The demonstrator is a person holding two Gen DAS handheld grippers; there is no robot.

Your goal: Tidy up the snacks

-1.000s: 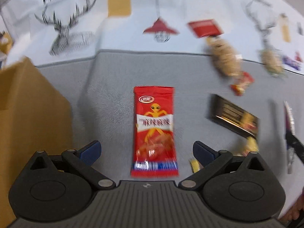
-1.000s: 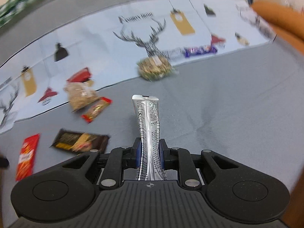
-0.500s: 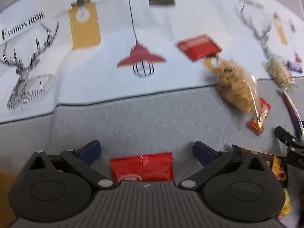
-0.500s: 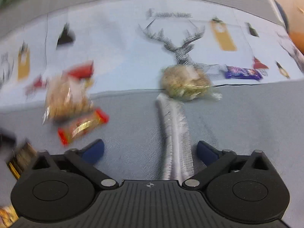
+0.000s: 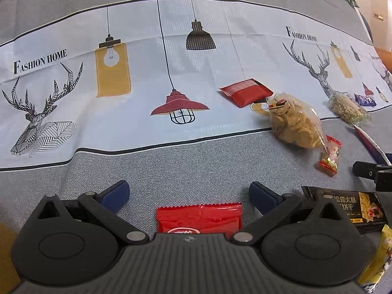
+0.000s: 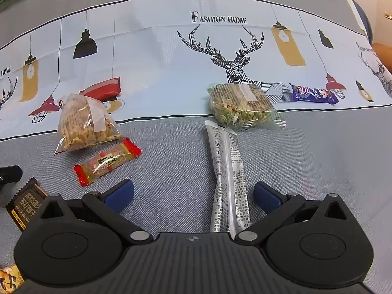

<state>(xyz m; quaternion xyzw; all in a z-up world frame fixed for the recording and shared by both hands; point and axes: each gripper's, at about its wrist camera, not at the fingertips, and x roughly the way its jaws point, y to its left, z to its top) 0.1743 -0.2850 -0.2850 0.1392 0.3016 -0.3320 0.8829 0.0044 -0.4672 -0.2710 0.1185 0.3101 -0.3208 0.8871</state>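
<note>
My left gripper (image 5: 189,194) is open, low over the grey cloth, with a red snack packet (image 5: 199,218) lying between its fingers, its near end hidden under the gripper body. My right gripper (image 6: 193,194) is open; a long silver snack packet (image 6: 229,178) lies flat on the cloth between its fingers, nearer the right finger. Other snacks lie around: a clear bag of crackers (image 6: 82,122), a small red-ended candy bar (image 6: 107,163), a black biscuit pack (image 5: 348,208), a bag of greenish snacks (image 6: 241,105), a purple bar (image 6: 314,94), a red pouch (image 5: 245,91).
A grey and white printed tablecloth (image 5: 147,98) covers the table. A brown cardboard box (image 5: 6,252) shows at the left edge of the left wrist view. A yellow packet (image 5: 377,259) lies at the lower right there.
My right gripper opened and released the silver packet, which now lies on the cloth. My left gripper moved forward over the red packet, so only its far end shows.
</note>
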